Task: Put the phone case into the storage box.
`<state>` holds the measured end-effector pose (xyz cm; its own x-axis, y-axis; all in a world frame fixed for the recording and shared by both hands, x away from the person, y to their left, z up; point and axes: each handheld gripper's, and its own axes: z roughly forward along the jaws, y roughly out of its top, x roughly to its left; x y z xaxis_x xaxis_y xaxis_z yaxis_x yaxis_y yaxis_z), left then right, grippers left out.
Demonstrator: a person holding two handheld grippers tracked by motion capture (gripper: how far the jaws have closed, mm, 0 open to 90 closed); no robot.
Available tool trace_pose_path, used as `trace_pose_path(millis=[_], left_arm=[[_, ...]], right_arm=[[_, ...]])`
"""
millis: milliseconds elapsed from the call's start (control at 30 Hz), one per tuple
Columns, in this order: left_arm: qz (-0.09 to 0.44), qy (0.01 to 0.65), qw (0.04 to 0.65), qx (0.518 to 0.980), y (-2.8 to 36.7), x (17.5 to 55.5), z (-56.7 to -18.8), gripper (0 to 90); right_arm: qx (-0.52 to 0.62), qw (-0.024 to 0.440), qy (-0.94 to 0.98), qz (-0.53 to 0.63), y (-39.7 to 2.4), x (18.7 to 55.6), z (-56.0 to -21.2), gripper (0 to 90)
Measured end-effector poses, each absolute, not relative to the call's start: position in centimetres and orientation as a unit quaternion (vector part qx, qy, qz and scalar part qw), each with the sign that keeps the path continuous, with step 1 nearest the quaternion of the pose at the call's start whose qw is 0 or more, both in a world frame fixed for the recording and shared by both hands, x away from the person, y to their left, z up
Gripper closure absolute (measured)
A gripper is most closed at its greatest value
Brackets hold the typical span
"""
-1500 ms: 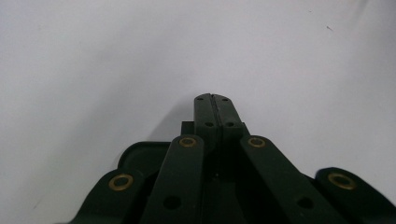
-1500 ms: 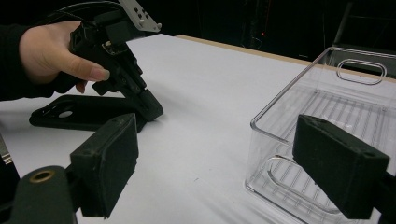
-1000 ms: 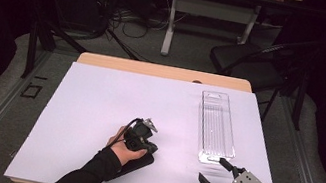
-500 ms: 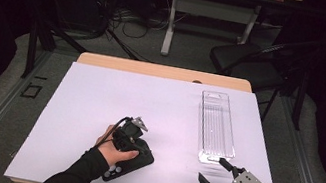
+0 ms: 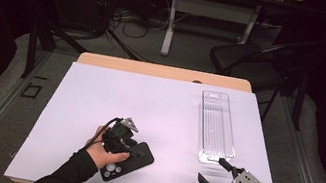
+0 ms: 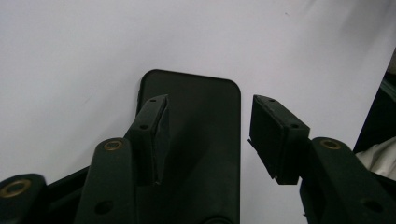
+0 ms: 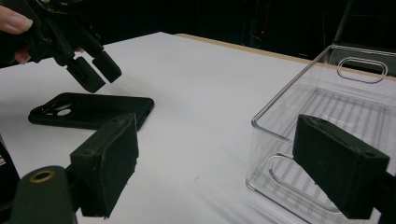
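A black phone case [image 5: 134, 160] lies flat on the white table, camera holes toward the near edge. My left gripper [image 5: 136, 151] hovers just above it, jaws apart. In the left gripper view the case [image 6: 201, 140] lies below the left gripper [image 6: 208, 119], whose pads do not touch it; the jaws have just been opening. The right gripper view shows the left gripper [image 7: 93, 70] raised over the case [image 7: 93, 109]. My right gripper [image 5: 212, 170] stands open at the near right, nothing between its pads [image 7: 112, 158].
A clear plastic bin [image 5: 215, 126] stands lengthwise at the right of the table, its near end just ahead of the right gripper; its wall [image 7: 289, 93] is close. Wooden table edge [image 5: 164, 71] at the back, a dark chair [image 5: 252, 61] beyond.
The left gripper has opened and let go of the phone case, lifting and drawing back to the left toward the person. The case now lies uncovered on the table. The right gripper stayed still.
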<state>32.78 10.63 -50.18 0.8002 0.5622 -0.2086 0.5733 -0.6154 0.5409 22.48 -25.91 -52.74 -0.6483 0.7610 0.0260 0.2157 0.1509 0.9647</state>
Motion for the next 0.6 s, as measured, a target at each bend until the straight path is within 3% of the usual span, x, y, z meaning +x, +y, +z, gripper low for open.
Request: trace_pose_path(millis=[200, 367, 600], left_arm=[[-0.013, 0.322, 0.294, 0.9, 11.2, 32.8, -49.8, 36.7], [-0.014, 0.328, 0.283, 0.901, 11.6, 32.8, -49.4, 22.1], [-0.027, 0.334, 0.268, 0.904, 11.7, 32.9, -49.0, 18.4]], right_arm=[[0.34, 0.246, 0.717, 0.556, -25.9, 22.5, -52.7, 14.0], [0.341, 0.246, 0.717, 0.556, -25.9, 22.5, -52.7, 14.0], [0.34, 0.247, 0.718, 0.555, -25.9, 22.5, -52.7, 14.0]])
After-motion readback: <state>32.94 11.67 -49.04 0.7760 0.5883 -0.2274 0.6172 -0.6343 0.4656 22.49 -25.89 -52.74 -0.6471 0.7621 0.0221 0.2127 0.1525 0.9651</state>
